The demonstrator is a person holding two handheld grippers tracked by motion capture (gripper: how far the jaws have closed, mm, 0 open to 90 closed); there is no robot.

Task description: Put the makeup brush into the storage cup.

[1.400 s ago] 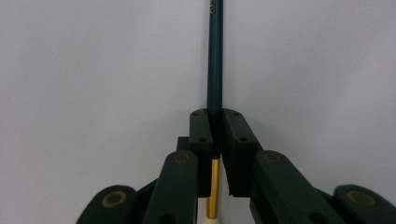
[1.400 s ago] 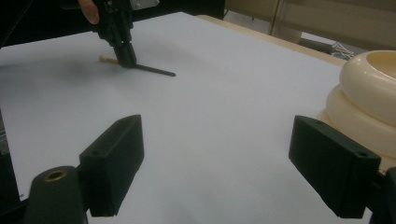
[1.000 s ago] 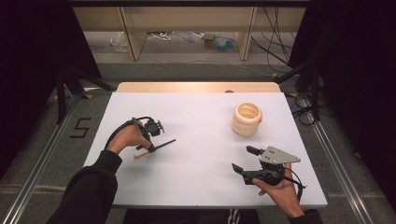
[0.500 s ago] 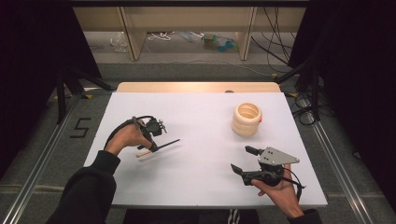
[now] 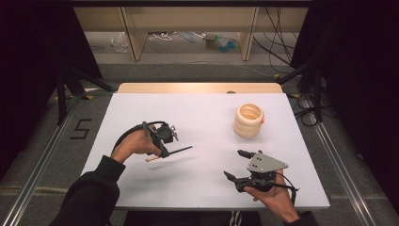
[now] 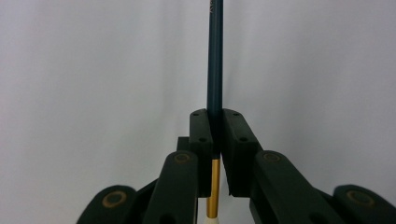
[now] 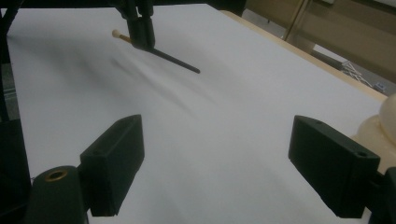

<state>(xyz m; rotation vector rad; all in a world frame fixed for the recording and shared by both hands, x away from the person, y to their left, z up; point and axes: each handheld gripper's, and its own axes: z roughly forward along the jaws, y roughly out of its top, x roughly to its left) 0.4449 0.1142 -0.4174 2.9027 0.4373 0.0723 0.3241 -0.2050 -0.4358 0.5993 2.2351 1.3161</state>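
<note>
Left gripper [image 5: 162, 143] pinches a pencil [image 5: 176, 151] near its eraser end above the table's [image 5: 207, 117] left side, a light, stiff, slim stick likely to pivot; right gripper [image 5: 237, 165] gapes wide, empty

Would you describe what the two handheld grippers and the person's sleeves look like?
The left gripper and the right gripper are black, each with two blocky rectangular jaws on arms with brass-coloured pivot rings. A black cable loops from the left one. The right one carries a grey three-cornered plate with small holes. The left forearm wears a black sleeve.
</note>
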